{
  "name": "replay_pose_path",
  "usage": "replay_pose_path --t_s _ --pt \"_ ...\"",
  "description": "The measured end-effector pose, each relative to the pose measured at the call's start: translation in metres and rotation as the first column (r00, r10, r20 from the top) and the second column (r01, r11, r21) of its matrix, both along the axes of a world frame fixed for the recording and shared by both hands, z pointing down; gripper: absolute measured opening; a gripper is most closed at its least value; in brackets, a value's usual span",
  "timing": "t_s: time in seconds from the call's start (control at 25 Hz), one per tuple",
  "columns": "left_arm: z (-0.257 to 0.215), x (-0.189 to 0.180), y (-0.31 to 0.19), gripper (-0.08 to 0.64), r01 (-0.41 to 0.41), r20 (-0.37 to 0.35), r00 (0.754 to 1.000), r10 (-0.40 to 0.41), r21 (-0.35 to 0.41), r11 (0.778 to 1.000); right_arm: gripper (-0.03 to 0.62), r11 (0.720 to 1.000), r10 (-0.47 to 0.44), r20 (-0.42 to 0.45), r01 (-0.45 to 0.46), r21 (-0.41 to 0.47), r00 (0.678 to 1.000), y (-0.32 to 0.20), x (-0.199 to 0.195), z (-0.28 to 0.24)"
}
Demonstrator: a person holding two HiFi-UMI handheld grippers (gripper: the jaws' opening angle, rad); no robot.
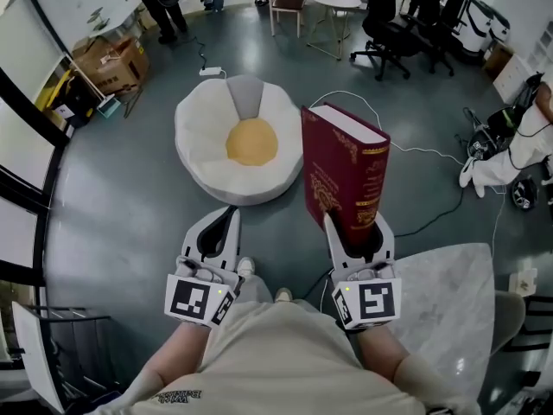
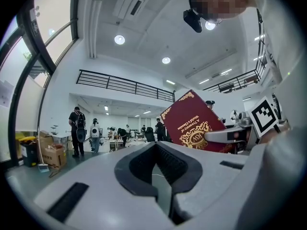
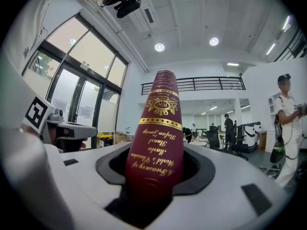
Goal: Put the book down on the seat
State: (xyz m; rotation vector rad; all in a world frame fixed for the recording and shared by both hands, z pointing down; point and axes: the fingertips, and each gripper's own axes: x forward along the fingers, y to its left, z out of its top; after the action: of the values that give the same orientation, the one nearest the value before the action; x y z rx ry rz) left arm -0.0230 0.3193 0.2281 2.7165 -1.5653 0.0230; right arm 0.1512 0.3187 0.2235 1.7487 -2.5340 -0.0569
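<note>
Dark red hardcover book (image 1: 344,178) with gold ornaments is held upright in the air, not yet on the seat; in the head view it is seen just right of the seat, and its left edge overlaps the seat's right rim. At the far left, brown cardboard boxes (image 1: 111,62) are seen on the grey floor (image 1: 112,197). Next to the right, the round white cushion seat (image 1: 200,141) is lying on the floor, with a round yellow pad (image 1: 252,142) in its middle and a grey part (image 1: 245,95) at its far side. Nothing is lying on it. Below the seat in this view, the white left gripper (image 1: 230,211) is held level and pointed toward the seat. Its jaws are brought together, and in the left gripper view (image 2: 158,152) nothing is seen between them. To the right, the white right gripper (image 1: 356,223) is also held level, and its jaws are closed on the lower end of the book. In the right gripper view (image 3: 158,157) the book's spine (image 3: 157,123) with gold lettering is turned to the camera and is standing between the two black pads. In the head view the white page edges are seen at the top, and the decorated cover is turned to the left. In the left gripper view the book (image 2: 191,122) is seen tilted at the right. A thin white cable (image 1: 415,150) is lying on the floor behind the book. At the lower right, a white marbled slab (image 1: 449,292) is seen.
</note>
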Motion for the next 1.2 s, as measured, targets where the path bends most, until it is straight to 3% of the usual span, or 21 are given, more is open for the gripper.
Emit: replay_pose_path --t_s 0.16,0.44,0.72,1.2 --pt "0.002 0.017 0.001 0.003 -0.012 0.006 1.0 0.012 0.009 1.0 0.221 1.0 -0.004 0.007 0.004 0.004 1.0 0.0 0.009 0.002" --pt "0.021 0.016 -0.01 0.003 -0.012 0.014 1.0 0.012 0.013 1.0 0.221 1.0 -0.012 0.007 0.012 0.003 1.0 -0.009 0.008 0.022" --pt "0.036 0.042 -0.059 0.003 -0.025 0.015 1.0 0.025 0.011 1.0 0.222 1.0 -0.005 0.007 0.005 -0.011 1.0 -0.051 0.034 0.039" --pt "0.051 -0.01 -0.166 0.003 0.001 -0.01 1.0 -0.001 -0.03 1.0 0.222 0.996 -0.049 -0.036 0.047 -0.069 0.998 -0.158 -0.021 0.056"
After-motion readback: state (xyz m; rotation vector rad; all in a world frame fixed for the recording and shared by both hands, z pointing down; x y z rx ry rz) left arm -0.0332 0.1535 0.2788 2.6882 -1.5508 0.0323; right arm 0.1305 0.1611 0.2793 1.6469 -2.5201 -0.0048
